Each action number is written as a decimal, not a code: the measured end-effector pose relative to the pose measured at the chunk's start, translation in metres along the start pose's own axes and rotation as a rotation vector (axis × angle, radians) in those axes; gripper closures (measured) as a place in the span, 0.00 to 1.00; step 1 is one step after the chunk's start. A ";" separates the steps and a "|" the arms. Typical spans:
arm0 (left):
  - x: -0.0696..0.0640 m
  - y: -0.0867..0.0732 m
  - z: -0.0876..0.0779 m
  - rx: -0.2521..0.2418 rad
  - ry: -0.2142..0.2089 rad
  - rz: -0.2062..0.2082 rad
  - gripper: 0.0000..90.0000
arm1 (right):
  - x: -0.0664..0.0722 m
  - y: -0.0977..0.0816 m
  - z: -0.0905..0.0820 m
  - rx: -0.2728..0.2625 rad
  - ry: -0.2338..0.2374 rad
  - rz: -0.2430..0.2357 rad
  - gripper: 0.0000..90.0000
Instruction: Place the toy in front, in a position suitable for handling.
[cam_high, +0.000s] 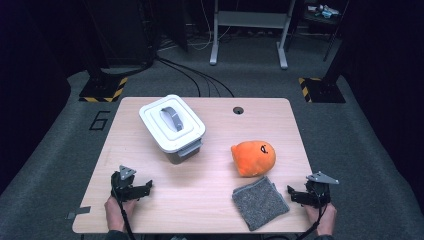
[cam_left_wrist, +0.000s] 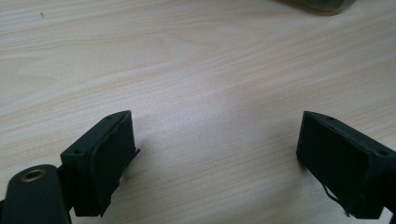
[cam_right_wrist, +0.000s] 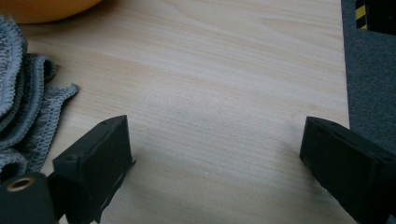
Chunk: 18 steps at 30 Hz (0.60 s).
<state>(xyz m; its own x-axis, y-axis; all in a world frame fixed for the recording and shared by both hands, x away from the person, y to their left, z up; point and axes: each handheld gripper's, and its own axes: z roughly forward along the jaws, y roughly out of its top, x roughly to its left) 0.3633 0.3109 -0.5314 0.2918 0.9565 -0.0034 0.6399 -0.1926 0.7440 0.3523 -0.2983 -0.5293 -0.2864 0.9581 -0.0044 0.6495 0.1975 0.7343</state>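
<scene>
A white lidded box (cam_high: 172, 127) with a grey handle stands at the back left of the wooden table (cam_high: 215, 125). An orange plush toy (cam_high: 253, 157) lies right of centre, and a folded grey cloth (cam_high: 260, 201) lies just in front of it. My left gripper (cam_high: 145, 186) rests near the front left edge, open, with bare wood between its jaws (cam_left_wrist: 215, 154). My right gripper (cam_high: 292, 194) rests at the front right, open and empty (cam_right_wrist: 215, 158). The cloth's frayed edge (cam_right_wrist: 28, 112) lies just beside its left jaw, and the plush (cam_right_wrist: 46, 9) shows at the top left.
A cable hole (cam_high: 238, 110) sits near the table's far edge. Dark carpet (cam_right_wrist: 371, 79) begins right past the table's right edge. Yellow-black striped stand bases (cam_high: 102, 90) and a grey desk frame (cam_high: 248, 30) stand on the floor beyond.
</scene>
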 end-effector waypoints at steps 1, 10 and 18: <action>0.000 0.000 0.000 -0.001 0.000 0.000 0.12 | 0.000 0.000 0.000 0.001 0.002 0.002 0.09; 0.000 0.001 0.001 0.002 0.000 0.002 0.12 | 0.000 0.001 0.001 0.017 -0.001 0.006 0.02; 0.006 0.007 0.008 0.002 0.001 0.003 0.12 | 0.001 0.001 0.002 0.022 -0.008 0.015 0.00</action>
<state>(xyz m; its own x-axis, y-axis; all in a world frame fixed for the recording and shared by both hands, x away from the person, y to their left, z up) 0.3749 0.3134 -0.5312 0.2930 0.9561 -0.0001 0.6401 -0.1961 0.7428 0.3537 -0.2969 -0.5299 -0.2705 0.9627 0.0010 0.6690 0.1873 0.7192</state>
